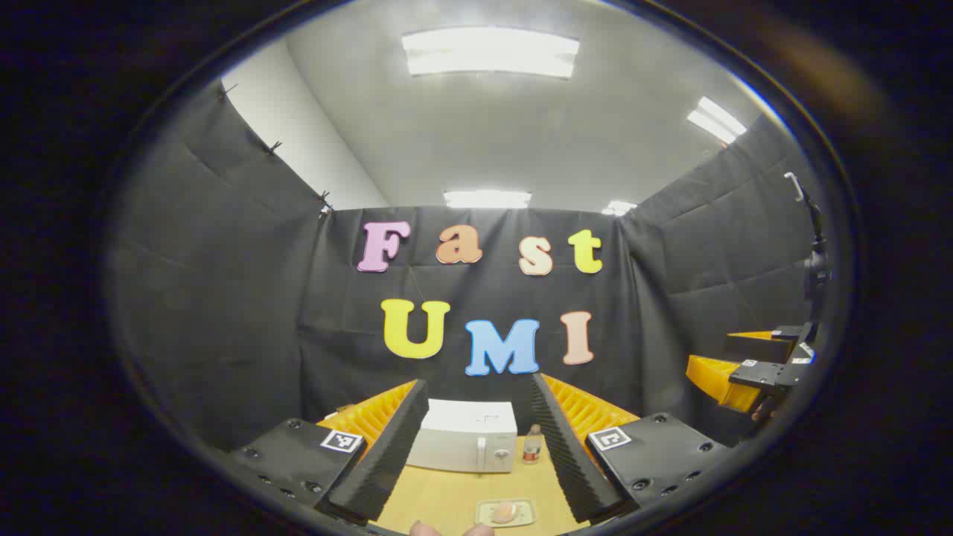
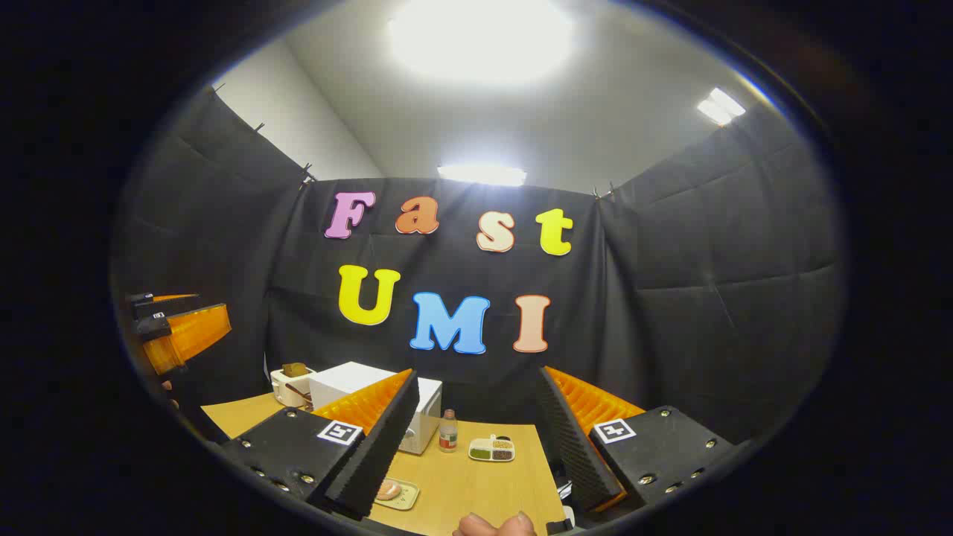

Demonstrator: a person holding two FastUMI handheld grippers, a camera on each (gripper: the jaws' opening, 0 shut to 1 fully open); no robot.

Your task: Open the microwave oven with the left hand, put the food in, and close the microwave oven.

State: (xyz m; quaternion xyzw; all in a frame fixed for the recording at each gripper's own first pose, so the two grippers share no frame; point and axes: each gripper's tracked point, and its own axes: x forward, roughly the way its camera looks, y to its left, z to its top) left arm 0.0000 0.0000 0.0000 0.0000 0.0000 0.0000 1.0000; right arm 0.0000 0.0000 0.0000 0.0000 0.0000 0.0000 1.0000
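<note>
- Your left gripper (image 1: 476, 447), in the left gripper view, has its two fingers spread wide apart and holds nothing; it hangs above the near edge of a wooden table (image 1: 447, 499).
- Between those fingers, at the back of the table, stands the white microwave oven (image 1: 465, 438) with its door closed.
- Just right of the microwave stands a small bottle (image 1: 531, 444).
- Nearer to you lies a small tray (image 1: 505, 513) carrying a rounded piece of food (image 1: 504, 511).
- Fingertips of your hand (image 1: 447, 529) peek in at the bottom edge.
- At the far right, your right gripper (image 1: 752, 368) is raised, well apart from the table items.
- Your right gripper (image 2: 476, 439), in the right gripper view, also has its fingers wide apart with nothing between them.
- The microwave (image 2: 365, 391) sits to the left, partly hidden behind the left finger, with a toaster (image 2: 292, 383) beside it.
- The bottle (image 2: 447, 432) stands just right of the microwave, and a divided dish of seasonings (image 2: 492, 449) lies beside it.
- The food tray (image 2: 394, 493) lies near the front, by the left finger.
- Your left gripper (image 2: 175, 327) shows raised at the far left.
</note>
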